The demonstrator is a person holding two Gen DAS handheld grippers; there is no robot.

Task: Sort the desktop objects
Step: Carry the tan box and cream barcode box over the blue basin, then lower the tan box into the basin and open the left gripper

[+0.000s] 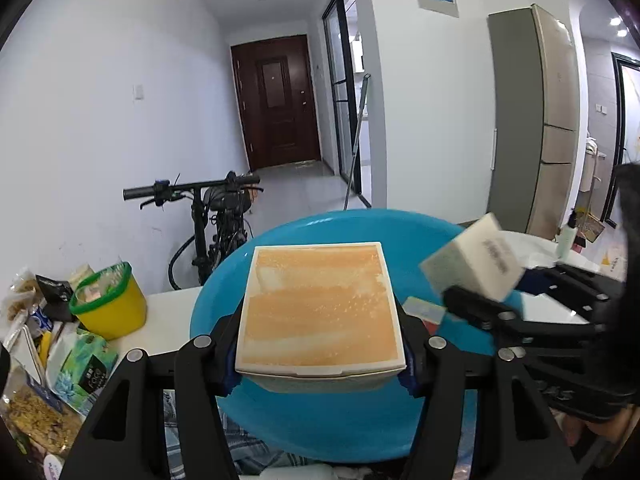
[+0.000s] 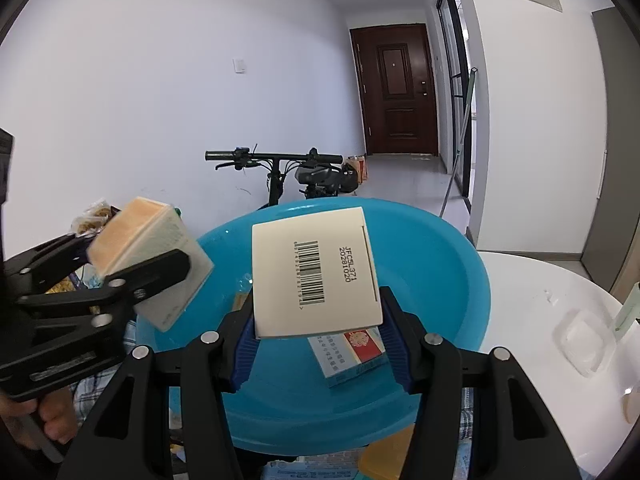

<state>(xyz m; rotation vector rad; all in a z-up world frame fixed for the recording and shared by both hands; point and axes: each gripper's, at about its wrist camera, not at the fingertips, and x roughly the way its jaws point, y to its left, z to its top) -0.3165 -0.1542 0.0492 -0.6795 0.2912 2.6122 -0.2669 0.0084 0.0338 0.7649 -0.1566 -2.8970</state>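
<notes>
My left gripper [image 1: 320, 364] is shut on an orange-topped white box [image 1: 320, 304] and holds it above the blue basin [image 1: 352, 428]. My right gripper [image 2: 318, 340] is shut on a white box with a barcode [image 2: 316, 276], also above the basin [image 2: 432, 264]. Each gripper shows in the other view: the right one with its box [image 1: 476, 264] at the right, the left one with its box [image 2: 148, 256] at the left. A red and light blue box [image 2: 352, 354] lies inside the basin.
Snack packets [image 1: 40, 412] and a yellow tub with a green rim [image 1: 108, 304] crowd the white table at the left. A clear plastic container [image 2: 584, 340] and a bottle [image 2: 628, 308] stand on the table at the right. A bicycle [image 2: 280, 172] is behind the basin.
</notes>
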